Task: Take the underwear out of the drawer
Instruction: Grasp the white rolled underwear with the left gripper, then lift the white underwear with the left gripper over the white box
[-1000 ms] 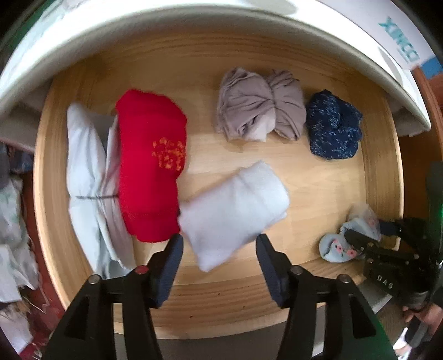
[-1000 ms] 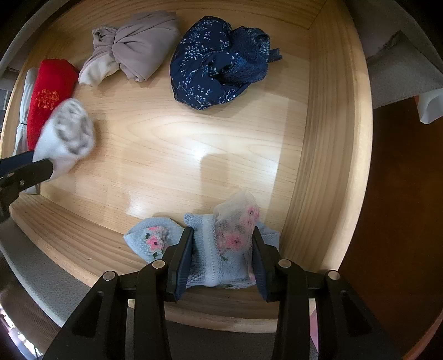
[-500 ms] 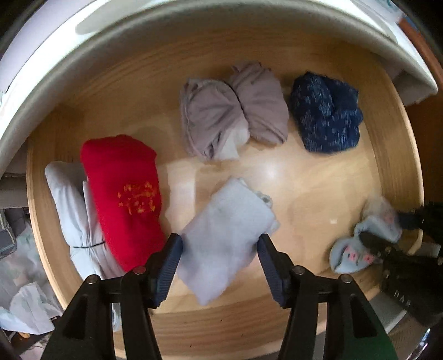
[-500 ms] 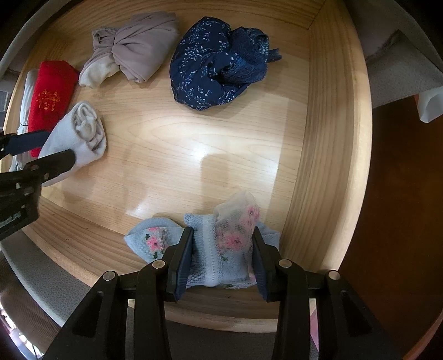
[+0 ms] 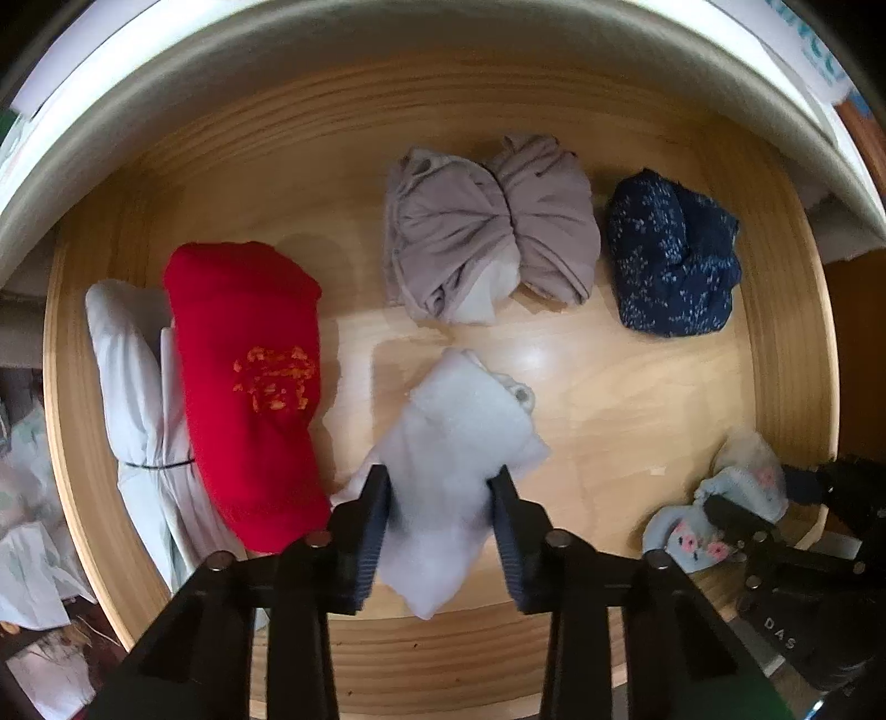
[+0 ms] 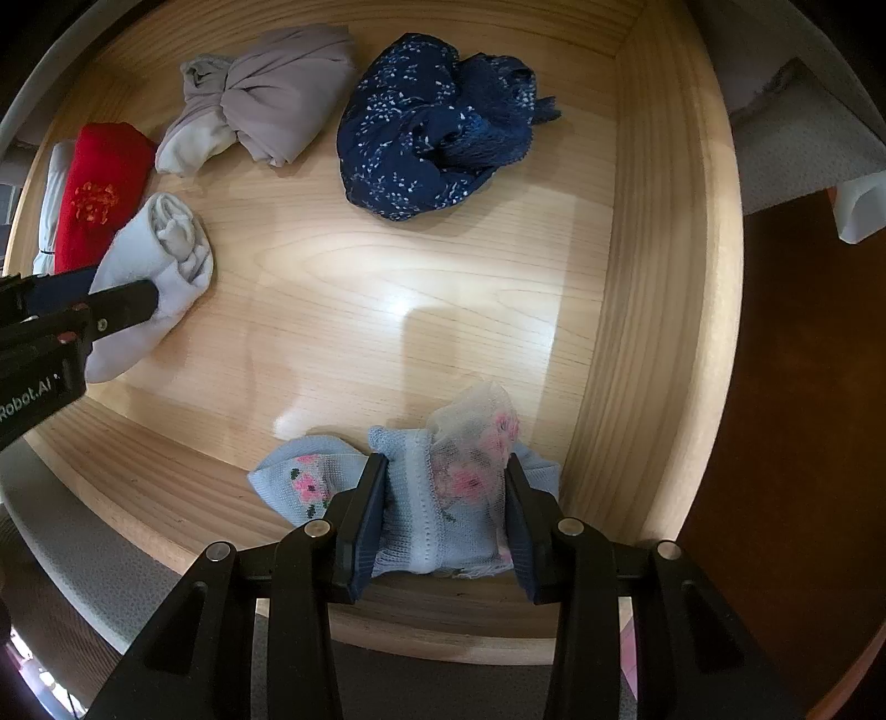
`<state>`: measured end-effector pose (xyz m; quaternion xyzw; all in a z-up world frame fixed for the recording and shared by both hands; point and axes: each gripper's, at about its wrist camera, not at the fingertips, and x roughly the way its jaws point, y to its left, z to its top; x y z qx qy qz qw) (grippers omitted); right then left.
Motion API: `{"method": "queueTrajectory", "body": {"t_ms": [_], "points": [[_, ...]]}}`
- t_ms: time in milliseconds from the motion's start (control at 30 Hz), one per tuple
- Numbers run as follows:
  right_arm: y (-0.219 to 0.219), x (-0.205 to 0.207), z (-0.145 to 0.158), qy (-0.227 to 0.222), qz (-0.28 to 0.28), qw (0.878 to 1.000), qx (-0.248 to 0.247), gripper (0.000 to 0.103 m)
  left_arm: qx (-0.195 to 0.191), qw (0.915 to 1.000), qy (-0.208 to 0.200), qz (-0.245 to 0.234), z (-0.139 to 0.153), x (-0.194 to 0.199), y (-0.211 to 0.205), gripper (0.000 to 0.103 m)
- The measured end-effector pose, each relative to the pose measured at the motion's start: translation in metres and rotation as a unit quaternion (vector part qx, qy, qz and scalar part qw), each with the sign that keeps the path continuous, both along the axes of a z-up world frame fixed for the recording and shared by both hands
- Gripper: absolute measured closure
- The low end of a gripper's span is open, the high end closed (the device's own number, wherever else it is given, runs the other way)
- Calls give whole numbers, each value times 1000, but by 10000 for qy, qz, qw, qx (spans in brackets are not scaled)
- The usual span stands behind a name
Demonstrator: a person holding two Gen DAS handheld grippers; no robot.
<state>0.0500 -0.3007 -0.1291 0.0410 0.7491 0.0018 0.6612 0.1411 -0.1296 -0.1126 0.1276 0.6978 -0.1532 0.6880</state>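
Observation:
A wooden drawer holds several rolled and bunched pieces of underwear. My left gripper points down over a pale grey-white roll. Its jaws are closing, and both pads press into the roll's near end. In the right wrist view one left finger lies against that same roll. My right gripper is shut on a light blue knitted piece with pink flowers, which rests against the drawer's front right corner.
Against the left wall lie a red folded piece and a pale bluish-white one. Toward the back sit a taupe knotted piece and a navy speckled one. A white cabinet front overhangs the back.
My left gripper has come down over the pale roll and its jaws have narrowed from wide apart onto the cloth. The right gripper and the floral piece have not moved.

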Motion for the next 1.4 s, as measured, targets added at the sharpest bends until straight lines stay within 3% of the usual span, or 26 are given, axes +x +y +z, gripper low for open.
{"method": "queueTrajectory", "body": {"t_ms": [300,933,1167,1400], "points": [[2,1,-1,30,-3,10000,-58,66,-66,9996,82,268,11,-2,27,72],[6,3,-5,35,-3,10000,-82,66,-207,9986,-312,381,66,-19,48,72],[6,3,-6,35,1,10000,-83,66,-424,9968,-581,338,119,-20,61,72],[5,3,-5,21,-14,10000,-59,66,-709,9891,-1249,331,210,-9,70,72]]}}
